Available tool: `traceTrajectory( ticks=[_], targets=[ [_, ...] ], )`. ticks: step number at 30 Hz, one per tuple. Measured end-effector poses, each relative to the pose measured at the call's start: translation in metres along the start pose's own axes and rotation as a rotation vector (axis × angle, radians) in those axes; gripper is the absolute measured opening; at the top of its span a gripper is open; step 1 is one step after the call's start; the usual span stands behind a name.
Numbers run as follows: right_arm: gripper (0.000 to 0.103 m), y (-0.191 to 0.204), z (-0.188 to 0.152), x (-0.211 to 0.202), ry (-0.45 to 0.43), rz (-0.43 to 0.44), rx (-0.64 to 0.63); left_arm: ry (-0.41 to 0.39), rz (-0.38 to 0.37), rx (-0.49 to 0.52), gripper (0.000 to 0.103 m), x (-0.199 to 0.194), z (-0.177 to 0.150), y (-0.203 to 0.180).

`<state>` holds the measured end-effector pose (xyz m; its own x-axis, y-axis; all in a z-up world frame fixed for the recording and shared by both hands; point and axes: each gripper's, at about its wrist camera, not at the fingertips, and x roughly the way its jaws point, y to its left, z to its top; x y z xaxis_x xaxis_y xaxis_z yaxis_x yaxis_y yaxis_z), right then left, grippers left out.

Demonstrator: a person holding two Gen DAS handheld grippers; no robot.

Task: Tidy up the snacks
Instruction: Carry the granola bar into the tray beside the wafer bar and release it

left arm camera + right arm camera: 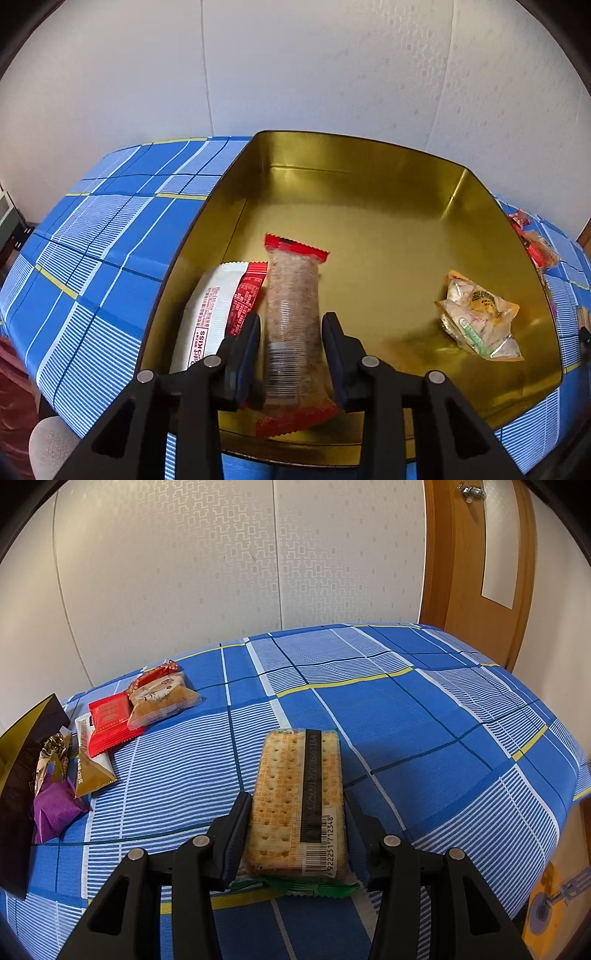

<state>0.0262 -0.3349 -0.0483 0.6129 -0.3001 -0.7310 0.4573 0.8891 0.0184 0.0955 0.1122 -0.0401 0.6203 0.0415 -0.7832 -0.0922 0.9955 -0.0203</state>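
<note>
A gold tin (369, 177) stands on the blue checked tablecloth (110, 236). A clear bar packet with red ends (291, 288) lies inside it between the fingers of my left gripper (291, 321), and small gaps show on both sides, so the gripper is open. A white-and-red packet (214, 306) lies just left of the bar, and a yellowish snack bag (476, 321) sits at the tin's right. In the right wrist view my right gripper (297, 797) is shut on a cracker packet (295, 786), held above the tablecloth (406, 720).
Several loose snacks lie at the left of the right wrist view: a red packet (110, 716), a cake packet (162, 698), a gold triangular one (90, 775) and a purple one (55, 808), beside the tin's dark outer wall (22, 760). A wooden door (472, 554) stands beyond the table.
</note>
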Motion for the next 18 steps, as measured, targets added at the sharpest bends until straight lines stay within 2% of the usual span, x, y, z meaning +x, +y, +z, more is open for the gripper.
traceTrajectory(
  ticks=[7, 10, 15, 18],
  targets=[
    [0.047, -0.002, 0.0, -0.002, -0.011, 0.051, 0.026, -0.116, -0.05, -0.021, 0.036, -0.019, -0.011, 0.006],
    [0.047, -0.004, 0.0, -0.003, -0.017, 0.106, 0.061, -0.162, -0.081, -0.057, 0.04, -0.026, -0.014, 0.013],
    [0.047, 0.002, -0.001, -0.005, -0.029, 0.139, 0.059, -0.196, -0.101, -0.063, 0.041, -0.031, -0.019, 0.016],
    [0.047, 0.007, -0.001, -0.011, -0.046, 0.179, 0.048, -0.197, -0.086, -0.034, 0.041, -0.034, -0.021, 0.011]
  ],
)
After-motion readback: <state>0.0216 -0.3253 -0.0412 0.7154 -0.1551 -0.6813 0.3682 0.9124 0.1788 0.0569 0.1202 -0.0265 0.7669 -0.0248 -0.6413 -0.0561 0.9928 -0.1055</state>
